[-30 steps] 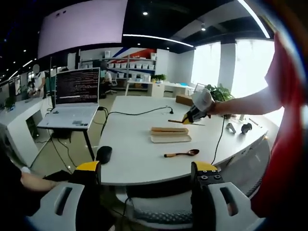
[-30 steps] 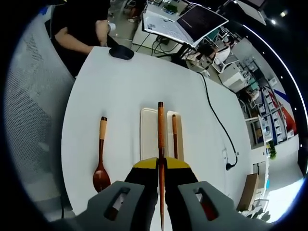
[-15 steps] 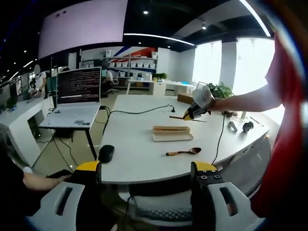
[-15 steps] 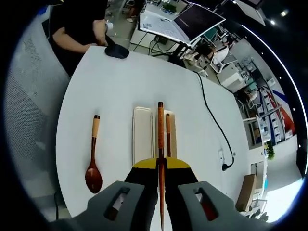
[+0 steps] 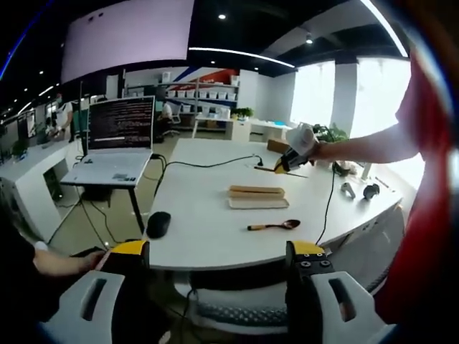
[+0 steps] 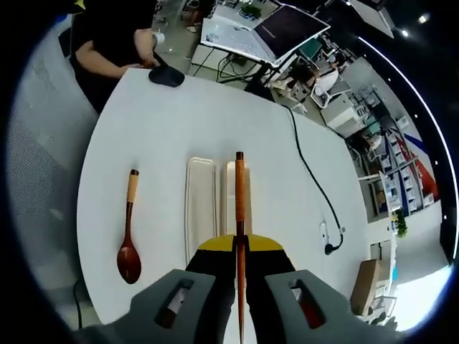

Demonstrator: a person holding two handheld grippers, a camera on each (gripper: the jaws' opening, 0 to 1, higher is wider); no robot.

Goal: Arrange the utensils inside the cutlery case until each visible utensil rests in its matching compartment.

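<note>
Gripping chopstick [image 6: 239, 208] w/ right gripper [image 6: 239, 247] fingers shut, left gripper [image 5: 219, 251] wide open

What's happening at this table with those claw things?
A person holds a claw in each hand. The right claw is shut on a wooden chopstick, held above the pale cutlery case on the white table. A wooden spoon lies on the table beside the case. The left claw is open, back from the table's edge.
</note>
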